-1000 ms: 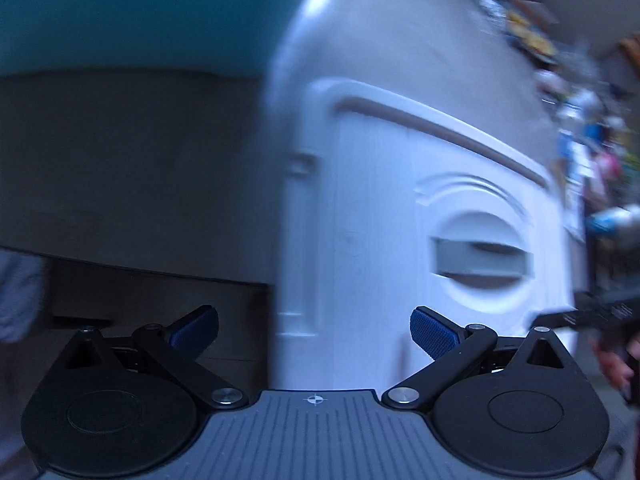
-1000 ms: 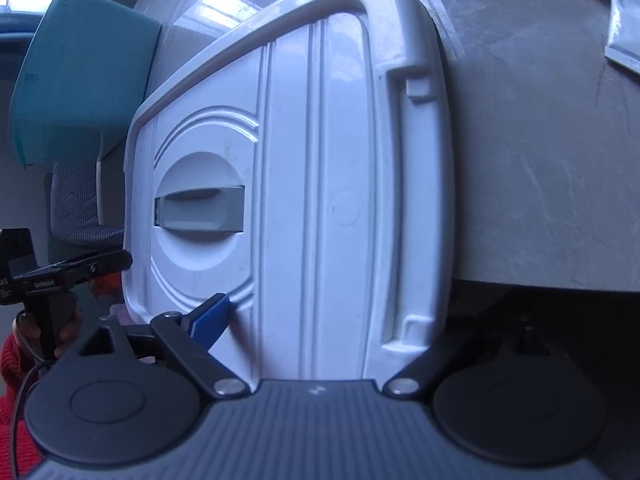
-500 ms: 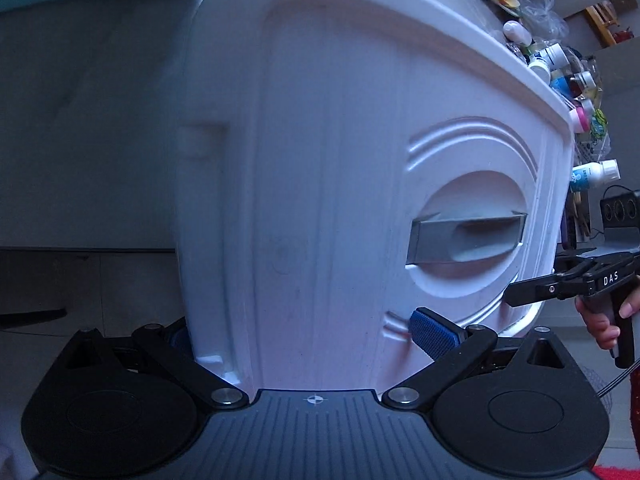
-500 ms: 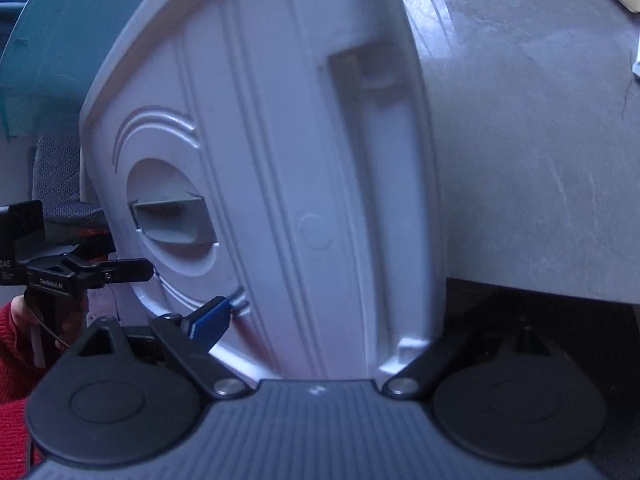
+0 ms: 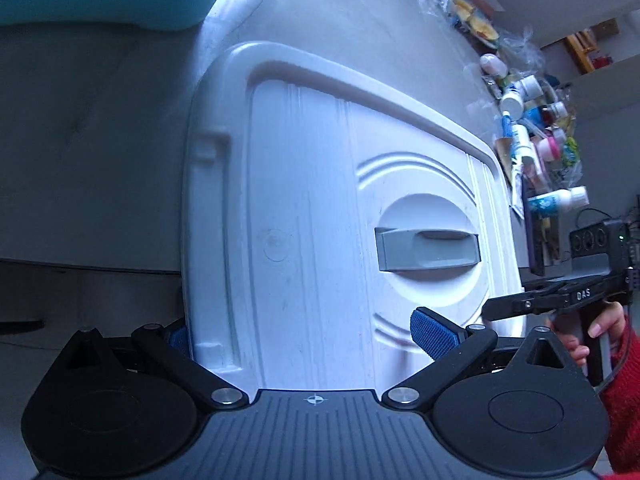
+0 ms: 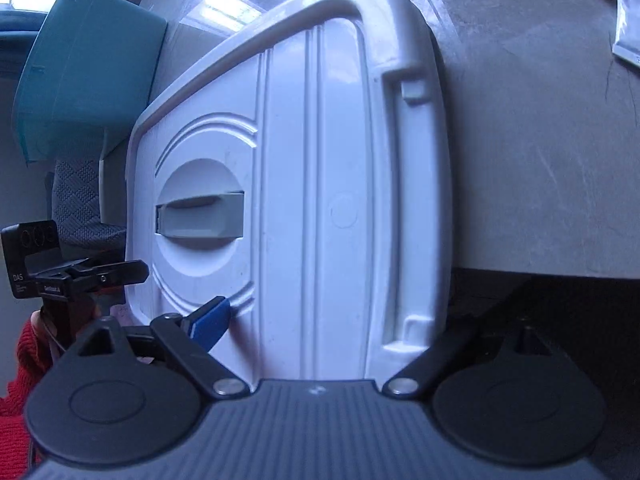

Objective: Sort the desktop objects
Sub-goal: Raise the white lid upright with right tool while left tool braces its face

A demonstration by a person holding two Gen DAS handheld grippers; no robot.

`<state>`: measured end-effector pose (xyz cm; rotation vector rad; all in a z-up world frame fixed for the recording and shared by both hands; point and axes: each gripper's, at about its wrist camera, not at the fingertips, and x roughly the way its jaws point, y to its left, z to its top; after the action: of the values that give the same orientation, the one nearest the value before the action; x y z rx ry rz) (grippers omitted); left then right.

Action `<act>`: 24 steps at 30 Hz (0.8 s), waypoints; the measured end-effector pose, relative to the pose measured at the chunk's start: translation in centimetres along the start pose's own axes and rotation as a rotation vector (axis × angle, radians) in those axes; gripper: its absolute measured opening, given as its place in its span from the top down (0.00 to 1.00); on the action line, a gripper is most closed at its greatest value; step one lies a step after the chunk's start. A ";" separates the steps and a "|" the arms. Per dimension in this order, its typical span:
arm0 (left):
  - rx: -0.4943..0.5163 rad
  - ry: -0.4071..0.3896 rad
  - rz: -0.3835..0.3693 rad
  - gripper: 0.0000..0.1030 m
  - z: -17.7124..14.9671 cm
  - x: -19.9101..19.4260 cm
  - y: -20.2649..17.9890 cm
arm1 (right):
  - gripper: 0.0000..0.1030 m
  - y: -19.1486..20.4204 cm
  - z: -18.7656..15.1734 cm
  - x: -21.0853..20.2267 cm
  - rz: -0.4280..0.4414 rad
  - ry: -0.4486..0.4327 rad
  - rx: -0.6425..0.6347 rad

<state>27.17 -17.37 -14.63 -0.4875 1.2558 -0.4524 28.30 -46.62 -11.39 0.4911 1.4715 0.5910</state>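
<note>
Lid on counter edge, a gripper at each end.
Lid [image 5: 320, 208] lies on counter [image 6: 540, 152]; basin [image 6: 84, 68] behind its left end; bottles [image 5: 532, 136] behind its right end.

"DAS" is showing in white on the black right gripper [image 5: 560, 300] and again on the left gripper [image 6: 60, 280]; other print there is reading too small.

I find the white lid [image 5: 320, 216] filling the near table edge and blocking passage straight ahead, a teal tub [image 6: 88, 64] closing off the far left, a crowd of bottles [image 5: 532, 132] lining the far right, and bare grey tabletop [image 6: 540, 140] free to the lid's right.
</note>
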 end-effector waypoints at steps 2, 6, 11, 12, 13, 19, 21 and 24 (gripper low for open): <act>-0.021 0.018 -0.001 0.00 -0.1 -0.1 0.6 | 0.11 0.4 0.1 0.3 0.000 -0.006 -0.002; -0.021 0.001 0.020 0.00 0.3 0.0 -0.6 | 0.11 1.4 0.5 -0.3 -0.006 -0.039 -0.016; 0.025 -0.008 0.035 0.00 -0.4 -0.8 -1.7 | 0.11 1.8 0.4 -0.1 -0.003 -0.053 -0.023; 0.026 -0.012 0.036 0.00 -0.6 -1.0 -1.8 | 0.11 1.9 0.3 -0.1 -0.003 -0.056 -0.026; 0.026 -0.014 0.036 0.00 -0.8 -1.1 -1.8 | 0.11 2.0 0.2 -0.1 -0.003 -0.059 -0.030; 0.045 -0.038 0.040 0.00 -2.2 -2.5 -2.2 | 0.10 3.5 -0.7 0.0 -0.019 -0.085 -0.064; 0.064 -0.053 0.043 0.00 -2.6 -2.9 -2.4 | 0.10 3.9 -1.3 -0.2 -0.021 -0.099 -0.078; 0.095 -0.079 0.048 0.00 -3.1 -3.8 -2.8 | 0.10 4.5 -1.8 -0.4 -0.021 -0.118 -0.094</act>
<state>23.02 -17.76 -10.76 -0.3904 1.1618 -0.4464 26.16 -43.51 -8.25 0.4296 1.3298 0.6019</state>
